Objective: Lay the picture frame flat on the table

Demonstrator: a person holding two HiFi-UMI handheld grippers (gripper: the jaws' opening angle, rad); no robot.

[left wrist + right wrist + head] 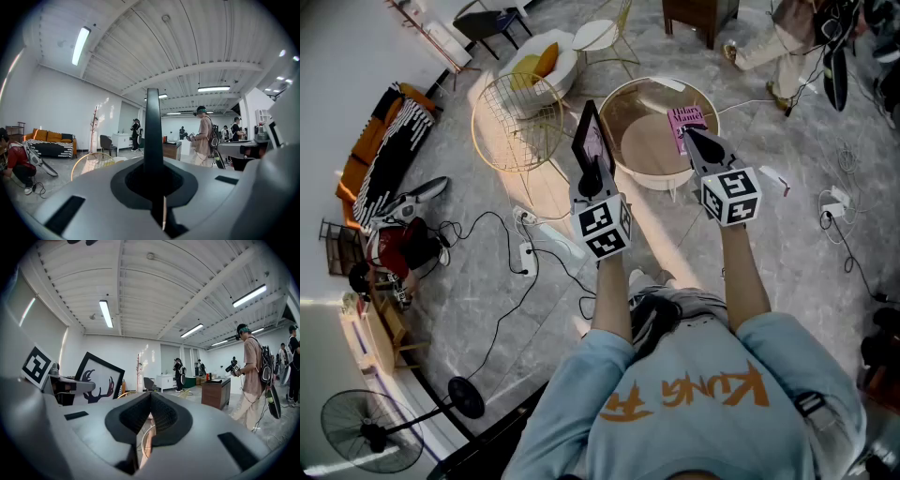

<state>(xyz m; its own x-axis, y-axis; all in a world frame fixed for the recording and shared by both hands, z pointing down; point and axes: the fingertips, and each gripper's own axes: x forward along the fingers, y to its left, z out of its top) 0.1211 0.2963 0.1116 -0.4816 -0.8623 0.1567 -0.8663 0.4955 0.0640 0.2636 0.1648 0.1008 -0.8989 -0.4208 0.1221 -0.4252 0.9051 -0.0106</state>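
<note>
The picture frame [590,141] is black with a pale picture and a dark antler-like figure. It stands upright in the air, with my left gripper [592,173] shut on its lower edge. Along the jaws in the left gripper view, the frame [153,126] shows edge-on as a thin black bar rising from the left gripper [153,180]. The right gripper view shows the frame [101,378] at the left, tilted. My right gripper [692,137] is shut and empty, hovering over the round wooden-topped table [645,148]. Its pads [150,399] meet with nothing between them.
A pink book [685,124] lies on the table's far right. A gold wire basket table [517,122] stands left of it, with a white chair with yellow cushion [542,64] behind. Cables and a power strip [525,253] run over the floor. A person [787,47] stands at the top right.
</note>
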